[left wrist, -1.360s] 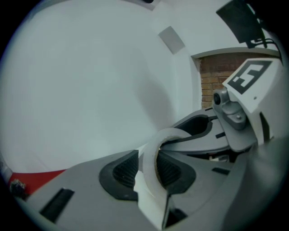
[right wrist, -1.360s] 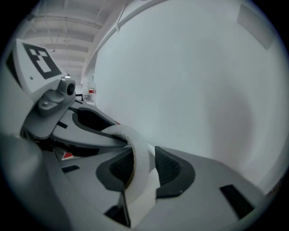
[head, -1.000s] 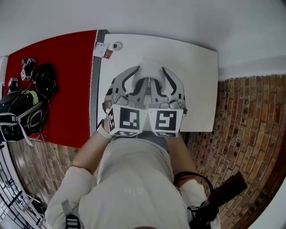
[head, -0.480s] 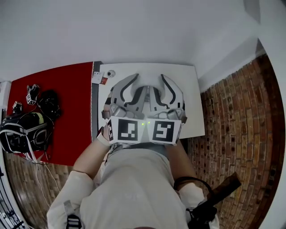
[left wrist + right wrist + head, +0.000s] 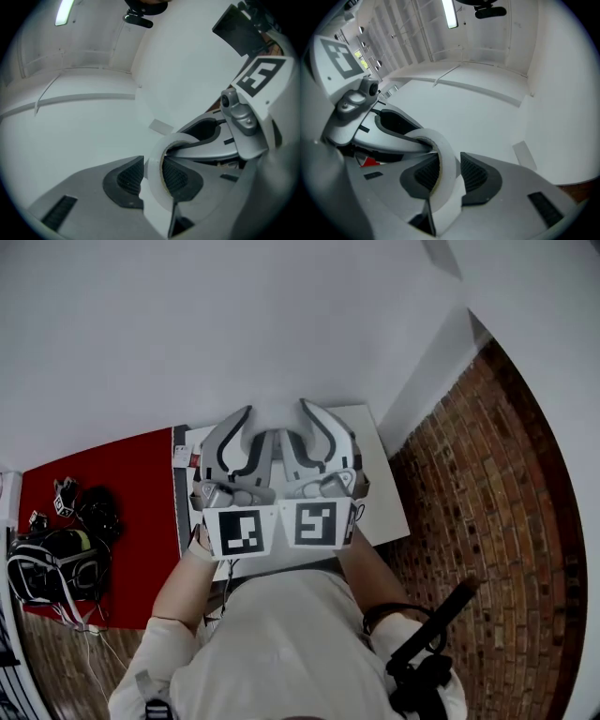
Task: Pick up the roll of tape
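Note:
A white roll of tape (image 5: 155, 152) stands on edge between my two grippers, lifted well above the white table (image 5: 380, 486). My left gripper (image 5: 152, 176) is shut on one side of its band: one ribbed pad is inside the ring and the other outside. My right gripper (image 5: 450, 174) is shut on the tape (image 5: 446, 151) the same way from the other side. In the head view the left gripper (image 5: 242, 439) and right gripper (image 5: 317, 435) sit side by side, tips pointing at the white wall. From that view the roll is hard to make out.
A red surface (image 5: 103, 507) adjoins the white table on the left, with a black bag (image 5: 52, 563) and dark gear on it. Brick floor (image 5: 487, 484) lies to the right. A white wall (image 5: 234, 324) stands just behind the table. The person's torso fills the lower head view.
Both grippers have risen together with the roll of tape held between them. The table now looks smaller and farther below, and more of the wall is in view.

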`<state>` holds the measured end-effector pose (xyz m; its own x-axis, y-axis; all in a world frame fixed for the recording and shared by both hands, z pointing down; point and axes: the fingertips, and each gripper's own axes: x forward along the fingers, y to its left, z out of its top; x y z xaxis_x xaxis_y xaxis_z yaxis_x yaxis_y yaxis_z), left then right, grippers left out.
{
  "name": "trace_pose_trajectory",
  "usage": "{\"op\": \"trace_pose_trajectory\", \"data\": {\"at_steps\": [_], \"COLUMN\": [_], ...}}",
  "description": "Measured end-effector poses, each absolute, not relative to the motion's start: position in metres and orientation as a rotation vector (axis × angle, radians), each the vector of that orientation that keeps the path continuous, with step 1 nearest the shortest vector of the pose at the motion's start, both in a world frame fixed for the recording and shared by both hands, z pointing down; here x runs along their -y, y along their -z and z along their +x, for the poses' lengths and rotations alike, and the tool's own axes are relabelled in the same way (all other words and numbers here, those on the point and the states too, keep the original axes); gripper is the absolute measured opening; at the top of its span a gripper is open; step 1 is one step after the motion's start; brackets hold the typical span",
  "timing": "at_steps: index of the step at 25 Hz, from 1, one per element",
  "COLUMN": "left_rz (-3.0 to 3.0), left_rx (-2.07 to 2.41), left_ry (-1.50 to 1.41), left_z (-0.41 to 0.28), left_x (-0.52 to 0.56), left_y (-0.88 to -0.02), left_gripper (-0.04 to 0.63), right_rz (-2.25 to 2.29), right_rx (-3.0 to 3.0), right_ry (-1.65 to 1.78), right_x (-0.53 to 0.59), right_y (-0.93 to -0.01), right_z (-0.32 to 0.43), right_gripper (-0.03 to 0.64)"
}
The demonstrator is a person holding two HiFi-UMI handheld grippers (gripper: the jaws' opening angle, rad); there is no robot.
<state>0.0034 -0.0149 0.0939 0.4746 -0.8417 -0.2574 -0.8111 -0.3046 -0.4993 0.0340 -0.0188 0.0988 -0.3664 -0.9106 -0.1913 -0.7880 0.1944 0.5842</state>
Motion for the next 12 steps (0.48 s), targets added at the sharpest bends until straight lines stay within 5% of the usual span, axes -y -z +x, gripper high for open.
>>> {"op": "trace_pose_trajectory", "data": {"at_steps": [12], "left_rz": [-2.081], "left_rx": [-1.386], "left_ry": [0.024], "left_z": [0.068], "left_x": [0.006], "left_y": [-0.07], "left_gripper": [0.111], "right_rz": [1.636], "right_rx": [2.255], "right_ry": [1.066], "right_x": [0.011], "right_y": [-0.068], "right_z": [0.099], "right_gripper": [0.133]}}
